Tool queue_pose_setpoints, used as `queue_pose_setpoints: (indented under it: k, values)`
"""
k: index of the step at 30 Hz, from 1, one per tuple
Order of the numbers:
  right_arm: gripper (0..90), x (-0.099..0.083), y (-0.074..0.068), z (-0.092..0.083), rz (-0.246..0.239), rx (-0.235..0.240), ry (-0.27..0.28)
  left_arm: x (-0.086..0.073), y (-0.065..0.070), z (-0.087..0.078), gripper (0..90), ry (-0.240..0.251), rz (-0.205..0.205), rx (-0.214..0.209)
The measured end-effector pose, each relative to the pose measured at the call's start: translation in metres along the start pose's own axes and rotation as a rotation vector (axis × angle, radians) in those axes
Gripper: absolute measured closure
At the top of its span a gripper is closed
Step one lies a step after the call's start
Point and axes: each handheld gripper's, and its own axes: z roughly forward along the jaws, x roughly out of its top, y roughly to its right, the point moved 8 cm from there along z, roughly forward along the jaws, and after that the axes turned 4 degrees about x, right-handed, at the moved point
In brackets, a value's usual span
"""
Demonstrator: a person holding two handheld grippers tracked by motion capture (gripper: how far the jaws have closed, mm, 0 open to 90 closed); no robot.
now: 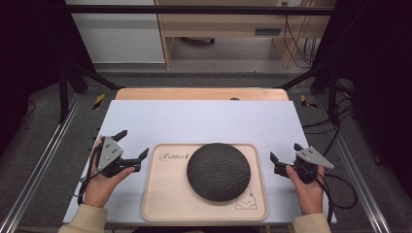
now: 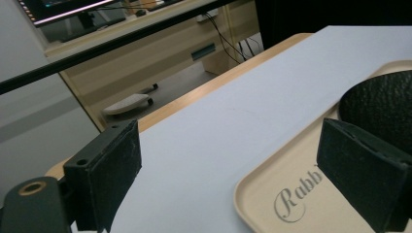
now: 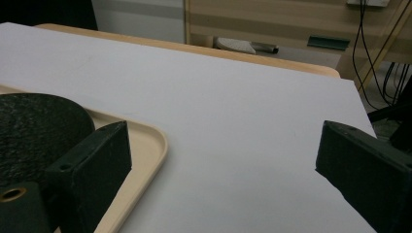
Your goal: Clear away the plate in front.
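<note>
- Flanking the tray (image 1: 204, 213) from both sides, the two grippers hold nothing; I judge this to be the approach step, before any grasp is made.
- At the left, the left gripper (image 1: 132, 144) sits on the white mat (image 1: 204, 121), just beside the tray's left edge, with its jaws spread wide apart and empty.
- Seen in the left gripper view, one jaw stands over the mat and the other over the tray's near corner, close to the printed lettering (image 2: 296, 194), so the tray's rim lies between them but untouched.
- In the middle, the dark round dome (image 1: 218, 171) rests inside the tray, nearer its right half, and covers much of the floor; a small drawn figure (image 1: 246, 200) shows at the tray's front right corner.
- At the right, the right gripper (image 1: 286, 152) hovers just beside the tray's right edge, jaws also wide apart and empty; in the right gripper view the tray rim (image 3: 158, 141) and the dome's edge (image 3: 39, 126) lie beyond its left jaw.
- Next, I expect each gripper needs to move inward so that its jaws straddle the rim, or reach the dome, then close evenly.
- Both sides should close at the same height, or the tray may tilt and let the dome slide.
</note>
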Motion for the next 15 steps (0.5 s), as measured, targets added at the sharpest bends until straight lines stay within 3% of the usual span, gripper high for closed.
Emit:
queue_pose_setpoints:
  k: [1, 3, 6, 7, 9, 10, 11, 15]
  values:
    - [5.8, 0.0, 0.0, 0.0, 0.0, 0.0, 0.0, 0.0, 0.0, 0.0, 8.2, 0.0, 0.0, 0.0]
    - [6.1, 0.002, 0.002, 0.005, -0.012, 0.001, -0.006, -0.006, -0.007, -0.004, 7.4, 0.013, -0.052, -0.005]
    - [6.9, 0.003, 0.009, 0.014, -0.002, -0.005, -0.019, -0.016, -0.016, -0.008, 6.0, 0.032, -0.09, -0.007]
    - [6.9, 0.003, 0.009, 0.014, -0.002, -0.005, -0.019, -0.016, -0.016, -0.008, 5.9, 0.032, -0.09, -0.007]
    - [6.5, -0.003, 0.012, 0.017, 0.015, -0.005, -0.051, -0.028, -0.021, -0.012, 5.9, 0.015, -0.144, -0.023]
    - [6.1, -0.005, 0.012, 0.018, 0.013, -0.002, -0.061, -0.028, -0.021, -0.012, 5.9, 0.015, -0.144, -0.023]
    - [5.8, -0.008, 0.012, 0.018, 0.006, 0.0, -0.072, -0.034, -0.024, -0.015, 5.9, 0.005, -0.171, -0.01]
    - [5.1, -0.017, 0.008, 0.019, -0.003, 0.006, -0.109, -0.038, -0.03, -0.017, 5.9, -0.001, -0.197, 0.013]
